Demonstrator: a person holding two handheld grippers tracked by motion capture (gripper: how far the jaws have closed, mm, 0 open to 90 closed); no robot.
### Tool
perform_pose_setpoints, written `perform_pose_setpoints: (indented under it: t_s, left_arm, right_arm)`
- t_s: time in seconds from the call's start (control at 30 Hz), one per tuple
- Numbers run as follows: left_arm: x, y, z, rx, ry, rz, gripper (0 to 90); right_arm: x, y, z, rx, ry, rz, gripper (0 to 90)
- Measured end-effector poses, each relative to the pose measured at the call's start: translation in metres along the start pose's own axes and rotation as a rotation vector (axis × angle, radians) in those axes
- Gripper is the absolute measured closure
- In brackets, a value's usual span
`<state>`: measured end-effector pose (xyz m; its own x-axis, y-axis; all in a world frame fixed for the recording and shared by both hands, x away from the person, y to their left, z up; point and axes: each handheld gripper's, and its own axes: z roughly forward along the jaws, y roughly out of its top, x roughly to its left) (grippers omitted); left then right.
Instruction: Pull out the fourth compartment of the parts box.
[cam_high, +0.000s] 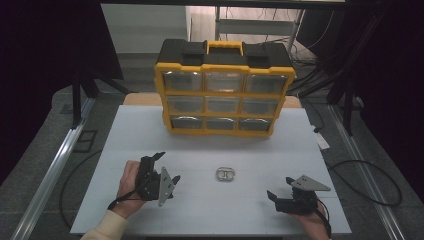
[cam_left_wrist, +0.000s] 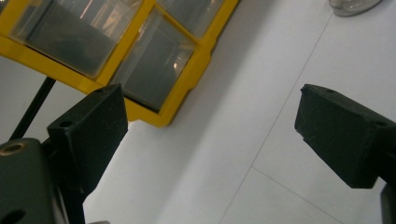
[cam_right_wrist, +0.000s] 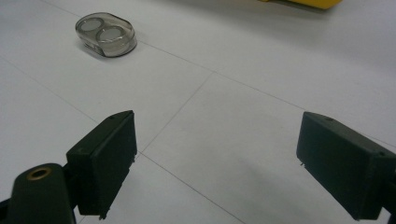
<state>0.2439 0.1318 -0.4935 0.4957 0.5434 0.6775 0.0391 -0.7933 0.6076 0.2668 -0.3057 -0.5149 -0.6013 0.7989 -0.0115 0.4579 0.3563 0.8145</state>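
Your white table (cam_high: 150, 130) carries the yellow drawer organizer (cam_high: 224, 95) at its far edge. Your left gripper (cam_high: 169, 170) and right gripper (cam_high: 281, 187) both rest with jaws spread wide, holding nothing. Between them, slightly ahead, lies the small clear two-well case (cam_high: 225, 174), untouched.

One small clear case (cam_high: 225, 174), one yellow organizer (cam_high: 223, 93) of nine drawers.

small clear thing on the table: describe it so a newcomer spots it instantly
Start at the yellow drawer cabinet at the back of the white table. Come forward to the open space between the two grippers: the small clear oval case lies there alone, with two round discs inside, side by side.
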Motion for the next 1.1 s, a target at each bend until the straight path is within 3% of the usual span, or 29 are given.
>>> perform_pose_setpoints:
  t_s: [0.73, 1.1]
  left_arm:
    - [0.014, 0.016, 0.009, -0.02, 0.017, -0.017, 10.0]
    - [0.028, 0.029, 0.013, -0.023, 0.04, 0.005, 10.0]
  right_arm:
    - [0.0, -0.001, -0.004, -0.007, -0.007, 0.009, 12.7]
    - [0.001, -0.001, -0.005, -0.015, -0.004, 0.007, 12.7]
